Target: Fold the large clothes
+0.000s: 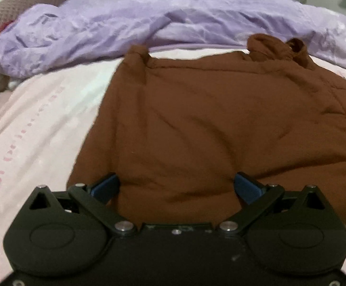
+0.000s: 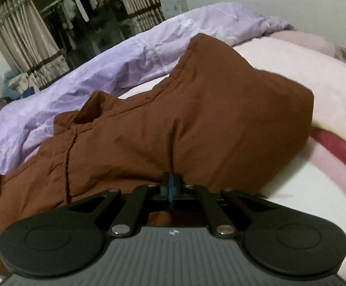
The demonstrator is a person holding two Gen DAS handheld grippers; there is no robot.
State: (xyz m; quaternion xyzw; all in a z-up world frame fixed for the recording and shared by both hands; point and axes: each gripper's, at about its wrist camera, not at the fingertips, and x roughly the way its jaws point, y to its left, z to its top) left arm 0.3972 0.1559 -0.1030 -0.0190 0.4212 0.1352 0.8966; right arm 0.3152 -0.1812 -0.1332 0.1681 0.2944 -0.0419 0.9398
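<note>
A large brown padded garment [image 1: 220,124] lies spread on a bed. My left gripper [image 1: 176,186] is open just above its near edge, jaws wide apart, holding nothing. In the right wrist view my right gripper [image 2: 171,186] is shut on a fold of the brown garment [image 2: 196,124] and lifts that part, so the fabric rises in a peak above the bed. The rest of the garment trails down to the left.
A pink and white printed bedsheet [image 1: 41,119] covers the bed; it also shows in the right wrist view [image 2: 316,95]. A crumpled lilac duvet [image 1: 173,21] lies along the far side. A brownish pillow [image 1: 18,7] sits far left. Curtains and a window [image 2: 77,23] stand beyond.
</note>
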